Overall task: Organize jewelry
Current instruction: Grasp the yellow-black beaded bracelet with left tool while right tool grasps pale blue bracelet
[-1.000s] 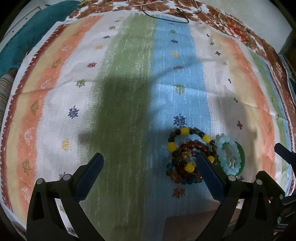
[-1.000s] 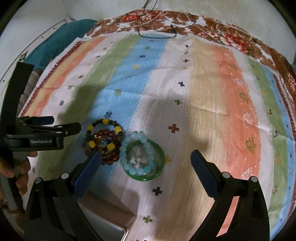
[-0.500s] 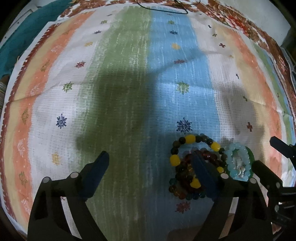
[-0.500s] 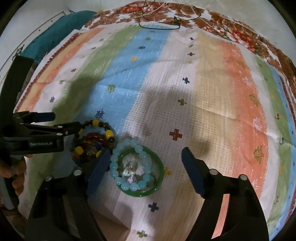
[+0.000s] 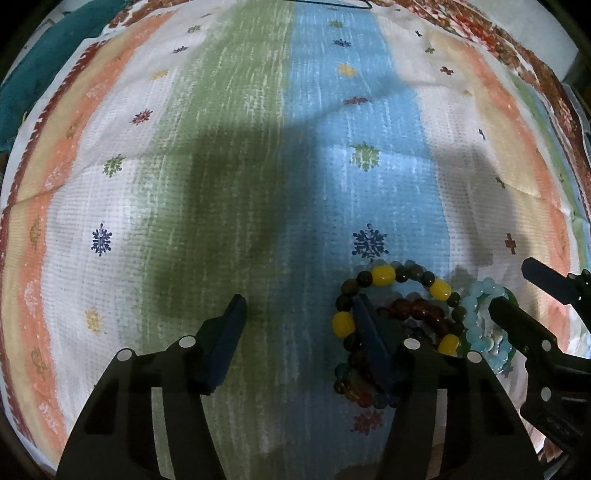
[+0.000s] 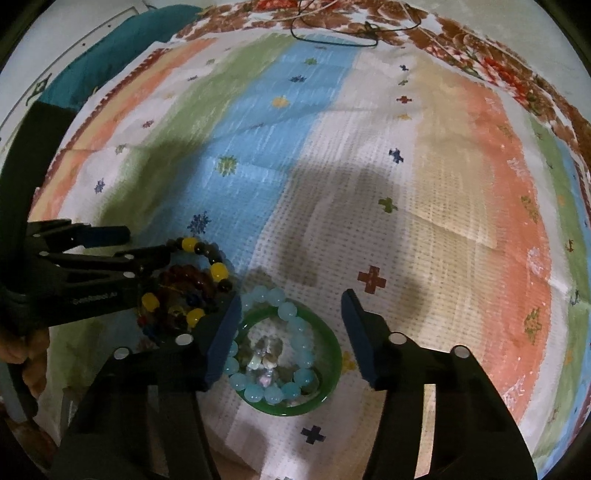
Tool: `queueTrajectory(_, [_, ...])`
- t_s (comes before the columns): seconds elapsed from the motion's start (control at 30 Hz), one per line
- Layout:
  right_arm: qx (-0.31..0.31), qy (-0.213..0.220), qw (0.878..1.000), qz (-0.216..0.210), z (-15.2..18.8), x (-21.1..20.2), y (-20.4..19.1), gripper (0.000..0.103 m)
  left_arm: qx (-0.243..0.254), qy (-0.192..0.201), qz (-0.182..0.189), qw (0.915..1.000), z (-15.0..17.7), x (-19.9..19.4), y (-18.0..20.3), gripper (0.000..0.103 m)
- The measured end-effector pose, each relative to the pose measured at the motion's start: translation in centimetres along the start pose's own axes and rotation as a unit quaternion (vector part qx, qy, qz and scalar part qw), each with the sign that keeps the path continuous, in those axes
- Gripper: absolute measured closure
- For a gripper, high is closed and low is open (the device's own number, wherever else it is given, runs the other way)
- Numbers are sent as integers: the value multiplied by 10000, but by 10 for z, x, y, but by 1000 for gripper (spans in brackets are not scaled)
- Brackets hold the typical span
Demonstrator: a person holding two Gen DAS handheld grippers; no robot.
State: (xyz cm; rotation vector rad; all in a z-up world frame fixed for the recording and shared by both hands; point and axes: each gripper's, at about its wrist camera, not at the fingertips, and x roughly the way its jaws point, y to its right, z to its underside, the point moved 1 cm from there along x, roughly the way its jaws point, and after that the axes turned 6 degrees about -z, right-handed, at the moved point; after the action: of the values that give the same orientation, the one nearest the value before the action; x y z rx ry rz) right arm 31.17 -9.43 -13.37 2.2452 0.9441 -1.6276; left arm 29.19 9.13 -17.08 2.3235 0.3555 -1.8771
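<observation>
A pile of beaded bracelets (image 5: 402, 314), dark beads with yellow ones and red-brown beads, lies on the striped cloth (image 5: 258, 166); it also shows in the right wrist view (image 6: 192, 284). Beside it a pale blue bead bracelet (image 6: 280, 306) sits inside a green bangle (image 6: 332, 354), around small clear pieces (image 6: 264, 356). My left gripper (image 5: 299, 314) is open, its right finger (image 5: 373, 343) over the bead pile. My right gripper (image 6: 290, 314) is open, its fingers straddling the green bangle, empty.
A thin black cord (image 6: 332, 33) lies at the cloth's far edge. Teal fabric (image 6: 110, 59) borders the far left. A brown box corner (image 6: 236, 461) shows under my right gripper. A hand (image 6: 22, 354) holds the left gripper.
Both grippers have moved forward and down toward the jewelry. The left gripper's right finger now overlaps the bead pile, and both grippers' fingers stand closer together.
</observation>
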Motion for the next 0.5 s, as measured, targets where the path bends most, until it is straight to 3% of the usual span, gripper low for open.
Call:
queueTrajectory(0.33, [-11, -132, 9999, -21, 0, 14, 4, 71, 354, 119, -302, 9988, 6, 4, 11, 59])
queueTrajectory(0.5, [-9, -105, 9999, -67, -1, 14, 3, 86, 310, 174, -414, 9985, 6, 4, 11, 88])
